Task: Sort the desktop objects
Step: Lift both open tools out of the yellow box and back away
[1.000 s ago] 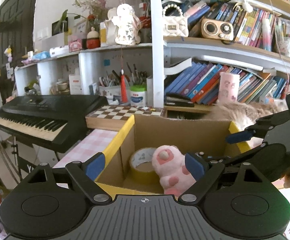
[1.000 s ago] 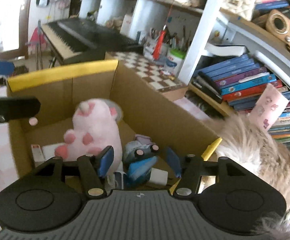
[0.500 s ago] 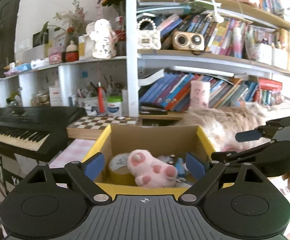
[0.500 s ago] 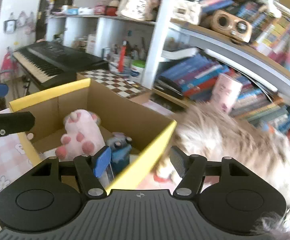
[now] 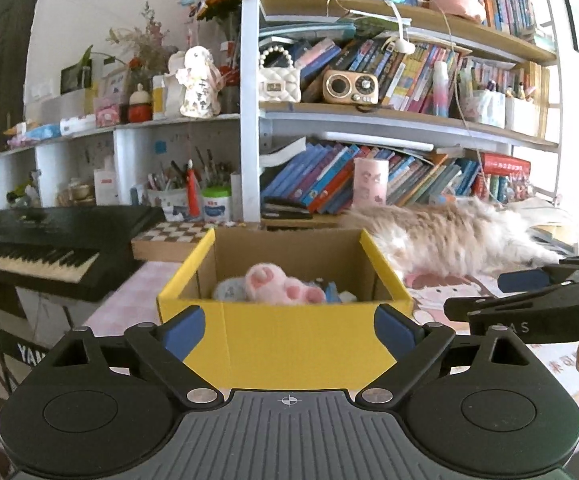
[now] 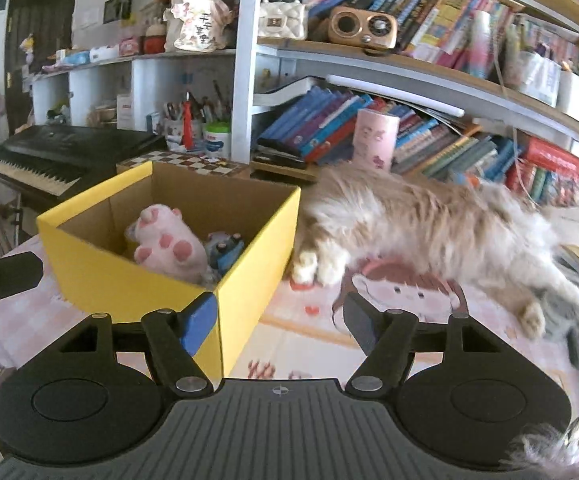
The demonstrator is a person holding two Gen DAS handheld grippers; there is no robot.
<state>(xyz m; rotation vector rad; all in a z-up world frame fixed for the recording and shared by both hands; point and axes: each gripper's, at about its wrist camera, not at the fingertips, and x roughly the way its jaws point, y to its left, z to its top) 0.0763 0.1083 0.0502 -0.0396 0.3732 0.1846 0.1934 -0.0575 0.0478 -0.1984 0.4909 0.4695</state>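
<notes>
left gripper [image 5: 288,330] and right gripper [image 6: 277,320] angled down near yellow box [image 5: 289,340]; jaws opening, empty

yellow box [image 6: 249,264] open-topped – fluffy cat [image 6: 429,224] blocks the mat just right of it.

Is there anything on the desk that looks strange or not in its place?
Yes. A fluffy cat lies stretched on the desk mat, right beside the yellow box, with its front paws near the box's corner. It is no desktop object to sort. The pink plush paw lies properly inside the box.
</notes>
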